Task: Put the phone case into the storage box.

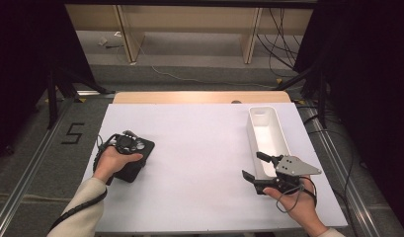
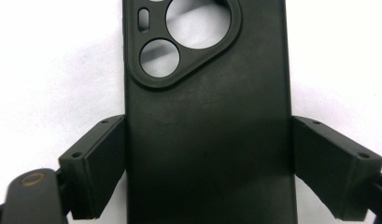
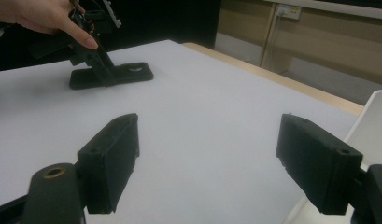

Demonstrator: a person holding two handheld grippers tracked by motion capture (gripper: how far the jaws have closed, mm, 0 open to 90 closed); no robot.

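1. The white table (image 1: 199,163) takes up most of the high view, with a strip of bare wood along its far edge and grey floor on both sides.
2. A long white bin (image 1: 266,133) lies on the right part of the table, its length running away from the person. Its near end sits just beside the right gripper, and its white wall shows at the right edge of the right gripper view (image 3: 373,121).
3. The black phone case (image 2: 207,121) lies flat on the left part of the table, back side up, its camera cut-outs pointing away from the left gripper's camera. In the high view it lies under the left hand (image 1: 138,158), and in the right gripper view it sits far off on the table (image 3: 111,75). It is well apart from the bin.
4. The left gripper (image 2: 207,163) points down at the case, its jaws standing along the case's two long edges. The pads sit right at those edges with no clear gap; whether they press I cannot tell.
5. The right gripper (image 1: 254,168) sits near the table's near right corner, jaws spread wide with nothing between them (image 3: 209,163), only bare table.
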